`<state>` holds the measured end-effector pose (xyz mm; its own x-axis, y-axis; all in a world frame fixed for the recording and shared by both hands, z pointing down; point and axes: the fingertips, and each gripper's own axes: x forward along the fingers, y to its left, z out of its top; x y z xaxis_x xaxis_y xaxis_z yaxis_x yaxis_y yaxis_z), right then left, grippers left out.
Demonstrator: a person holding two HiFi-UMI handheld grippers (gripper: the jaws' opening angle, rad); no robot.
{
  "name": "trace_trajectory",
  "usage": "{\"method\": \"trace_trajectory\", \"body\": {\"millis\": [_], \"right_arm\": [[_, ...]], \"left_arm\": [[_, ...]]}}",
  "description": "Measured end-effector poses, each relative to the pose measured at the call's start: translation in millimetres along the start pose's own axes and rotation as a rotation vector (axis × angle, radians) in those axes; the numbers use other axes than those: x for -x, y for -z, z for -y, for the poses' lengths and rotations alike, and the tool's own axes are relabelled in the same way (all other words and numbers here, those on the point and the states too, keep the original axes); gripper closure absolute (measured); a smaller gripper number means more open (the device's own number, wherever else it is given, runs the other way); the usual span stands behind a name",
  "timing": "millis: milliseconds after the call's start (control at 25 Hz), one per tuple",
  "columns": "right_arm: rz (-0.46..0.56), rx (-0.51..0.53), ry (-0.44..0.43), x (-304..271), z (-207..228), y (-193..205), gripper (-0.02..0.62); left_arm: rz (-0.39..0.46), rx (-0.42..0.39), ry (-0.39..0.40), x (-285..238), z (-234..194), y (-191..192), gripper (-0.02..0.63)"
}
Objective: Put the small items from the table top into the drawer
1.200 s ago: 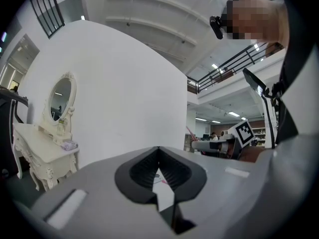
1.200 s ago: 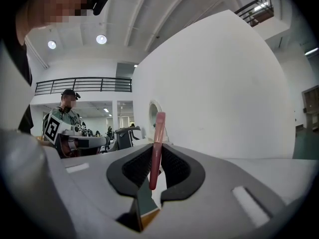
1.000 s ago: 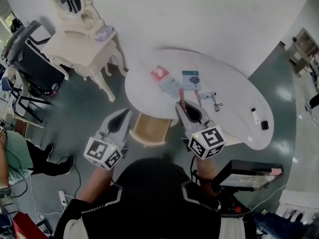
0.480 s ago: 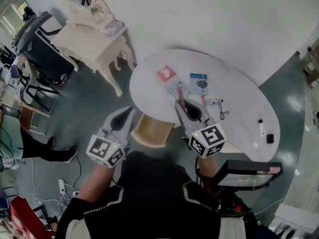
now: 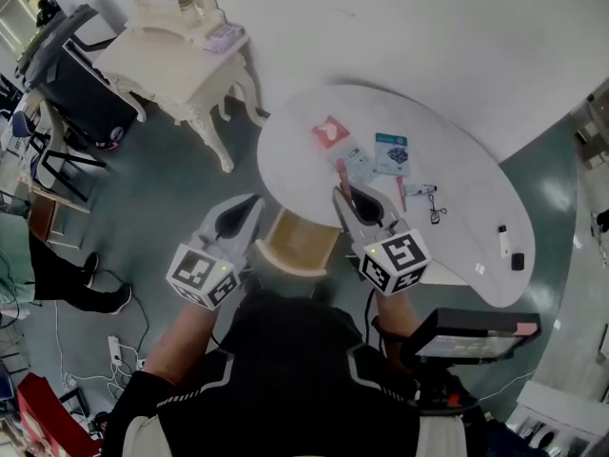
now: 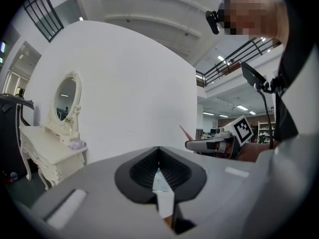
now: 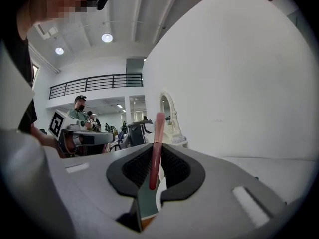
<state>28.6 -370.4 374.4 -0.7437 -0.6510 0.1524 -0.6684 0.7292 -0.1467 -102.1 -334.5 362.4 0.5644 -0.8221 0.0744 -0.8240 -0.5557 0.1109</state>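
Grip on the right gripper (image 5: 341,196) is unchanged over the last second: jaws part-closed, pads pressed on a slim pink stick (image 7: 156,143) that stands up past the tips. No release yet. Left gripper (image 5: 253,204): jaws drawn together, tips meeting, nothing between them.

Change noted: both grippers have shifted a little toward the near edge of the table (image 5: 466,174). The head view has swung too, so the table sits further right in frame than a second ago. The left gripper's tip is now nearer the left corner of the drawer (image 5: 297,244).

The drawer stands pulled out under the near table edge, between the two grippers. Its inside looks like bare wood, as far as I can tell.

Stick position: over the table rim, just beside the drawer's right corner, not over the opening.

On the table top, layout as before: red packet (image 5: 330,131), teal card (image 5: 391,150), small bits further right.

Reading: carry phase, one item in hand, drop pending. The right gripper probably has to come left and down over the drawer before opening. Most of the task remains.
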Motion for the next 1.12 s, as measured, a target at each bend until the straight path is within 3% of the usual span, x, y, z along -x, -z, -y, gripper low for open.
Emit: {"method": "trace_trajectory", "body": {"millis": [520,760,1120], "right_arm": [[-0.142,0.035,-0.028,-48,-21,63,0.545],[-0.244,0.067,-0.085,-61,-25,116,0.545],[-0.428,0.137,-0.194,-68,-37,207,0.545]], "left_arm": [[-0.104,0.026,0.087,2,-39,55,0.606],[-0.183,0.085,0.098,-6,-49,101,0.606],[-0.266,0.102,0.129,-27,-57,163,0.606]]}}
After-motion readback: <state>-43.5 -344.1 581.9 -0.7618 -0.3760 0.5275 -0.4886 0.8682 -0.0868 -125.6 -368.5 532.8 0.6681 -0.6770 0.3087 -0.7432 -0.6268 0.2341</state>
